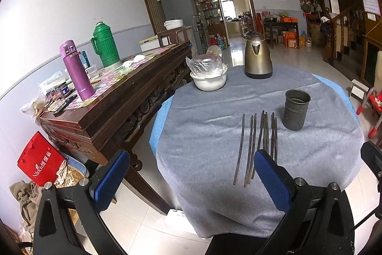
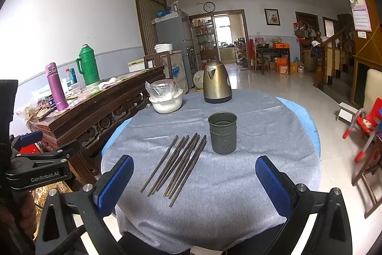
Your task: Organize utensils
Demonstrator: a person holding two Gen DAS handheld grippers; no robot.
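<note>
Several dark chopsticks lie side by side on the grey cloth of the round table; they also show in the right wrist view. A grey metal holder cup with small holes stands upright just right of them, also in the right wrist view. My left gripper is open and empty, above the table's near left edge. My right gripper is open and empty, above the near ends of the chopsticks.
A brass kettle and a white bowl with a plastic bag stand at the table's far side. A wooden sideboard with purple and green flasks runs along the left. A red chair stands at the right.
</note>
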